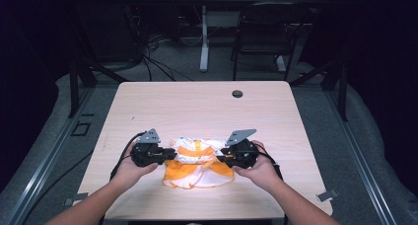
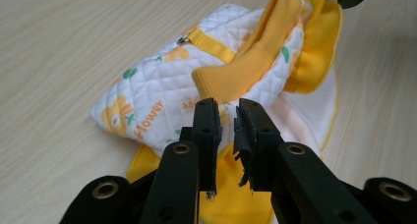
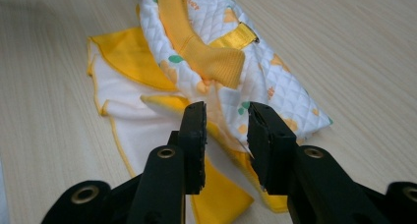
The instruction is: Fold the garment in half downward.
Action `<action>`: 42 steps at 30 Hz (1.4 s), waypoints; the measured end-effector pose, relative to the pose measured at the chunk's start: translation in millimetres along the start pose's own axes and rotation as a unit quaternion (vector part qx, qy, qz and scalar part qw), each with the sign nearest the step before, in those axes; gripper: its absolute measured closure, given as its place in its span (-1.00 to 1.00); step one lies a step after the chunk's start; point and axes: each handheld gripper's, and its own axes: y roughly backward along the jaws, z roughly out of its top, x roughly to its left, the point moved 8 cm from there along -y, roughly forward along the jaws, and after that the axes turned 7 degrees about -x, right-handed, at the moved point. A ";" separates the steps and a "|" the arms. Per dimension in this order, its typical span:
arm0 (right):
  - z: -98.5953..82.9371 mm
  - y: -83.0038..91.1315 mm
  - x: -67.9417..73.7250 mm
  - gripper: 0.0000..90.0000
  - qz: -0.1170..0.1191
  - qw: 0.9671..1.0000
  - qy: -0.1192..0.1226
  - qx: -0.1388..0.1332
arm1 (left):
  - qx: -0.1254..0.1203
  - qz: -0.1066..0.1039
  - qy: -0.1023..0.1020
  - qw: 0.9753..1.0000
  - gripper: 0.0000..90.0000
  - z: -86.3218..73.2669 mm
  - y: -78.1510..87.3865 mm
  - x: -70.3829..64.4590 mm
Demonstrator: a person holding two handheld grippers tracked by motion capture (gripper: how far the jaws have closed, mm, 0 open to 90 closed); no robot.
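Black two-jaw left gripper (image 1: pixel 167 155) sits at the left end of the quilted white-and-orange baby garment (image 1: pixel 198 162), jaws parted, gripping nothing. That garment lies on the pale wooden table (image 1: pixel 197 106), its long axis running between both hands. Equally near, the right gripper (image 1: pixel 221 159) flanks its right end, also released.

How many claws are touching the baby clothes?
2 reach it, contact unclear. The left claw is at the clothes' left end, the right claw at their right end, both with jaws apart.

Black tongs (image 1: pixel 170 155), grey three-cornered plates (image 1: pixel 149 135)
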 end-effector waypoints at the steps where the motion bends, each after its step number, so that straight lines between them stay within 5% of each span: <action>1: 0.7 1.4 -0.4 0.51 0.002 1.000 -0.004 -0.003 | -0.003 0.000 0.000 1.000 0.71 2.0 1.6 0.0; 9: 4.1 -9.3 -10.8 0.86 -0.012 1.000 -0.014 -0.003 | -0.006 0.041 0.014 0.999 0.87 6.9 -6.0 22.2; 16: 13.8 -34.5 -22.4 0.98 -0.013 1.000 -0.023 0.004 | 0.006 0.040 0.039 0.998 0.99 -1.5 -26.3 33.3; 22: 13.3 -44.8 -21.5 0.98 0.004 1.000 -0.027 0.009 | 0.012 0.018 0.026 0.999 1.00 -3.8 -27.1 18.9; 30: 10.2 -35.9 -2.1 0.97 0.030 0.999 -0.004 0.012 | 0.014 -0.009 0.010 1.000 1.00 -5.3 -20.2 -3.5; 42: -15.1 -31.3 21.1 0.94 0.058 0.998 0.006 0.031 | 0.031 -0.036 0.004 0.999 1.00 -25.2 -23.6 -25.2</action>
